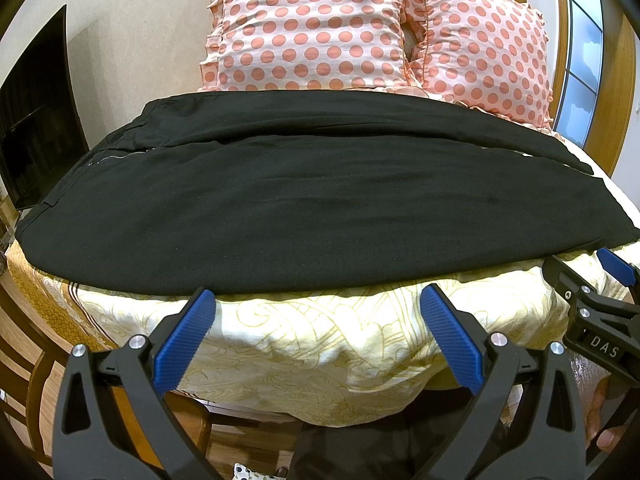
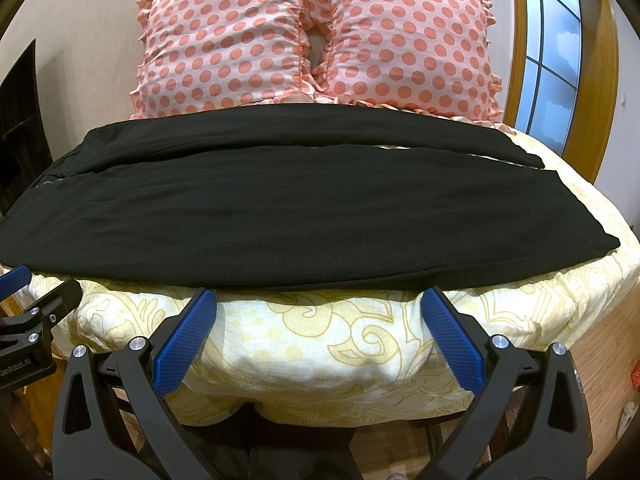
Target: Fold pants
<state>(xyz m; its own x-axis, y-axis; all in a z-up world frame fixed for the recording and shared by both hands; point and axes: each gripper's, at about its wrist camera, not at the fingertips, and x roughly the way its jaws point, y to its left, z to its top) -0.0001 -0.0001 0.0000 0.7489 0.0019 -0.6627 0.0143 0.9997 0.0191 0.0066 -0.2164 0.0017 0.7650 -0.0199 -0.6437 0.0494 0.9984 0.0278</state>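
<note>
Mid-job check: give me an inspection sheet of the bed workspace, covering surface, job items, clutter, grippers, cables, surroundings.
Surface: bed with yellow patterned quilt.
Job's things: black pants laid flat across the bed, waist to the left, legs apart at the hems on the right.
Clutter: two polka-dot pillows behind the pants.
Grippers: left gripper and right gripper both open, at the pants' near edge, holding nothing.
Cables: nothing seen.
Surroundings: window right, dark screen left.
</note>
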